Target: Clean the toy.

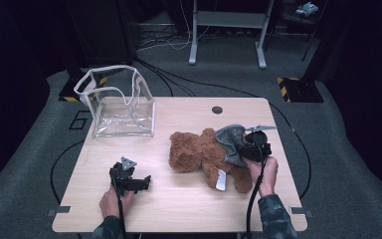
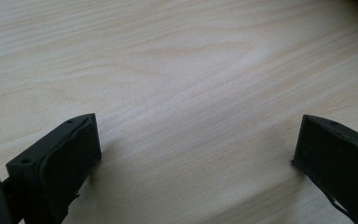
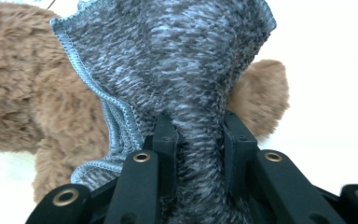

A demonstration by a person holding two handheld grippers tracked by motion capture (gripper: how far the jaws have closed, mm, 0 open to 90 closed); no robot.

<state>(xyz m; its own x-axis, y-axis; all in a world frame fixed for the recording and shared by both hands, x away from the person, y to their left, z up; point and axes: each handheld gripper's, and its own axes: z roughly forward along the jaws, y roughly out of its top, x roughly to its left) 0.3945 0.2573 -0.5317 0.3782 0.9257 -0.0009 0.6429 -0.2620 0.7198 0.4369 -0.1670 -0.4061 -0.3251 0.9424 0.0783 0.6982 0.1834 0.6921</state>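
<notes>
Item: grey knitted cloth (image 1: 232, 142), bunched and clamped between the jaws of the right hand-held gripper (image 1: 252, 145), at the right of the worktop (image 1: 189, 209); in the right gripper view the fabric (image 3: 177, 60) is pinched into a narrow neck between the two pads and fans out beyond them. It drapes over the right end of a brown teddy bear (image 1: 204, 157), which lies on its side at mid-worktop with a white label (image 1: 221, 180) at its near edge. Left hand-held gripper (image 1: 138, 183): jaws wide apart, resting low over bare wood at near left, nothing between them, as the left gripper view confirms (image 2: 196, 154). Clear plastic bag (image 1: 119, 102): upright, mouth open, far left corner, well apart from bear and cloth. Handling note, as a judgement: the step appears to be laying the cloth on or drawing it off the bear. Keep the clamp firm on the gathered neck, since a knit slips when loosely held; move slowly so the stitched hem does not snag the plush; the idle gripper could steady the bear if it starts to drag.
</notes>
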